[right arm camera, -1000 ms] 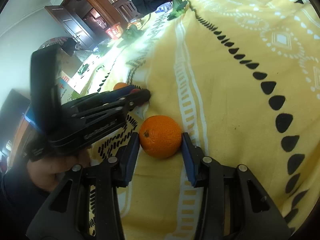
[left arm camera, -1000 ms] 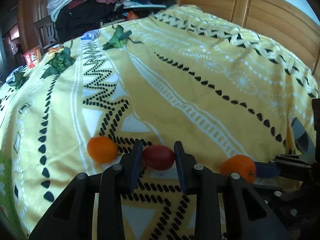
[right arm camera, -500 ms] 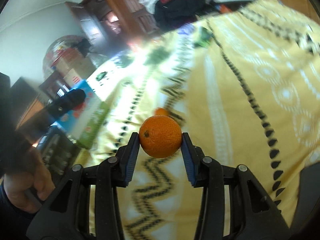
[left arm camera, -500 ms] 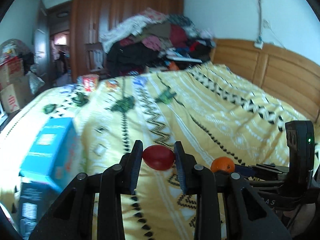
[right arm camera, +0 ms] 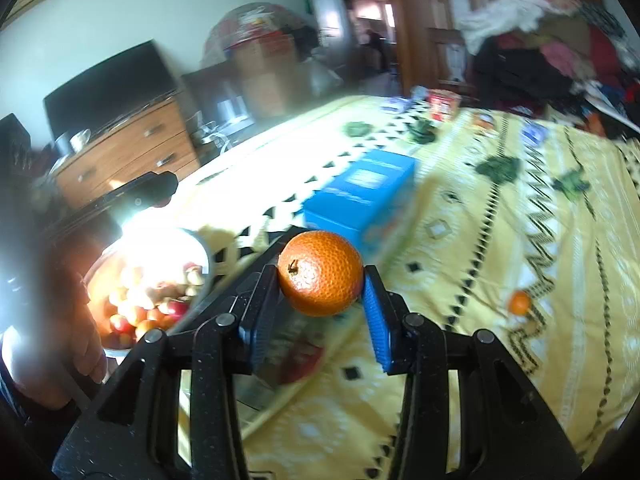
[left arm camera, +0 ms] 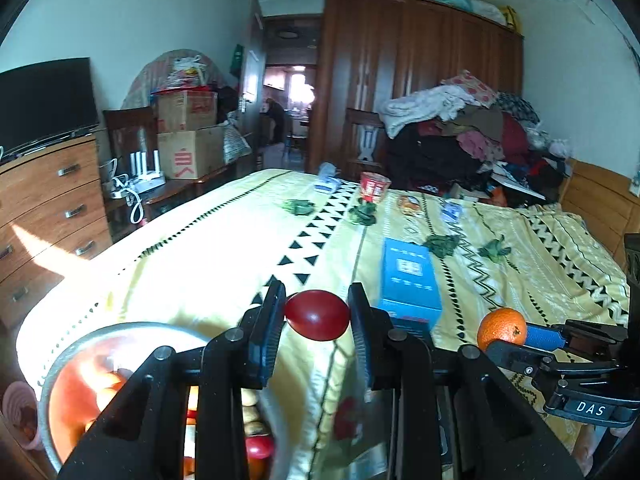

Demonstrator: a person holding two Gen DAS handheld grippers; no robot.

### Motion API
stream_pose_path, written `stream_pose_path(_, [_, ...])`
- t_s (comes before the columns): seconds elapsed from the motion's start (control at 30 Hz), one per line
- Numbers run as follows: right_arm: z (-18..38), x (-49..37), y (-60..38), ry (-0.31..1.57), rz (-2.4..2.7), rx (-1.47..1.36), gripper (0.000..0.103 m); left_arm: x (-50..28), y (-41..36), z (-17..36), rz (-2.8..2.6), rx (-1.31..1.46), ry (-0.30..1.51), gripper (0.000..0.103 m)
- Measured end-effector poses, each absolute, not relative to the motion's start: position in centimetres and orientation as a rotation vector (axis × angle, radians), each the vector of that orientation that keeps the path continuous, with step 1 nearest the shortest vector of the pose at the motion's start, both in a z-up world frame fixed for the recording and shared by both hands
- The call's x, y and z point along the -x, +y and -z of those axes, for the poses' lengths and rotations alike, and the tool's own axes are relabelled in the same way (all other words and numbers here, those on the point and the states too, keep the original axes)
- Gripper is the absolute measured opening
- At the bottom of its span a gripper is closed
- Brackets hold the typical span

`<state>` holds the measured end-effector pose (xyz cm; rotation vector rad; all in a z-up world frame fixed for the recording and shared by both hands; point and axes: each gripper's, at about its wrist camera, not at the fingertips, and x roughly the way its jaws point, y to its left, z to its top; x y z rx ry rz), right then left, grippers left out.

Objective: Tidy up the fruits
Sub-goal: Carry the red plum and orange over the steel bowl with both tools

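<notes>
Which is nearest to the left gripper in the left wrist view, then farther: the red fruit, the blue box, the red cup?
1. Red fruit: clamped in the left gripper.
2. Blue box: lying on the bedspread just beyond, slightly right.
3. Red cup: standing near the bed's far end, in front of the clothes pile.

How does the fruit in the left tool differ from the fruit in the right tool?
The smooth dark red oval fruit in the left tool is glossy and elongated; the round orange citrus fruit in the right tool is dimpled, with a stem scar. The citrus looks larger between its pads. Both are clamped and held above the yellow patterned bedspread.
</notes>
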<state>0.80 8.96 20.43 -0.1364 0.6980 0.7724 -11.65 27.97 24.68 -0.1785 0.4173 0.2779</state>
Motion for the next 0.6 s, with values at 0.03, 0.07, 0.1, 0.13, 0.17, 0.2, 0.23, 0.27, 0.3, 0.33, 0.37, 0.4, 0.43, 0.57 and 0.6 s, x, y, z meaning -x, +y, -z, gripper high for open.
stream_pose_path(0.03, [-20.5,-0.3,10.4,0.699,-0.791,0.152,0.043,12.4,29.2,-24.7,-0.297,0.191,0.413,0.032])
stream_pose_path(0.07, [-20.6,0.2,12.1,0.700,-0.813,0.172,0.043,13.2,30.3,-24.6,-0.313,0.204,0.411,0.032])
stream_pose_path(0.1, [-20.5,0.8,13.2,0.700,-0.830,0.188,0.043,13.8,31.5,-24.3,-0.333,0.216,0.412,0.032])
stream_pose_path(0.13, [-20.5,1.3,14.7,0.702,-0.850,0.206,0.043,14.3,32.4,-24.1,-0.345,0.226,0.412,0.032])
stream_pose_path(0.17, [-20.4,1.6,15.7,0.704,-0.863,0.218,0.043,14.8,33.2,-23.7,-0.356,0.238,0.414,0.032])
stream_pose_path(0.2, [-20.3,2.0,17.0,0.707,-0.879,0.234,0.043,15.2,33.9,-23.3,-0.368,0.249,0.417,0.032])
stream_pose_path(0.23, [-20.3,2.6,18.1,0.708,-0.893,0.248,0.043,15.6,34.7,-22.8,-0.379,0.262,0.423,0.032])
stream_pose_path(0.27, [-20.3,3.1,19.2,0.708,-0.907,0.263,0.043,15.8,35.3,-22.4,-0.386,0.272,0.428,0.032])
stream_pose_path(0.3, [-20.2,3.6,20.3,0.710,-0.918,0.278,0.043,16.1,35.9,-21.9,-0.397,0.281,0.435,0.032])
stream_pose_path(0.33, [-20.0,4.0,21.2,0.712,-0.928,0.289,0.042,16.2,36.6,-21.3,-0.409,0.292,0.444,0.032])
stream_pose_path(0.37, [-19.8,4.3,22.2,0.717,-0.940,0.302,0.043,16.4,37.1,-20.8,-0.417,0.304,0.452,0.032])
stream_pose_path(0.4, [-19.6,4.5,22.9,0.721,-0.947,0.312,0.042,16.6,37.8,-20.4,-0.426,0.318,0.459,0.032])
stream_pose_path(0.43, [-19.5,4.6,23.6,0.725,-0.952,0.321,0.043,16.9,38.5,-19.9,-0.435,0.329,0.466,0.032])
stream_pose_path(0.57, [-18.7,4.8,25.8,0.746,-0.971,0.347,0.043,17.5,39.9,-18.6,-0.462,0.358,0.486,0.032])
stream_pose_path(0.6, [-18.5,4.8,26.3,0.754,-0.976,0.351,0.043,17.6,40.1,-18.3,-0.466,0.362,0.491,0.032])
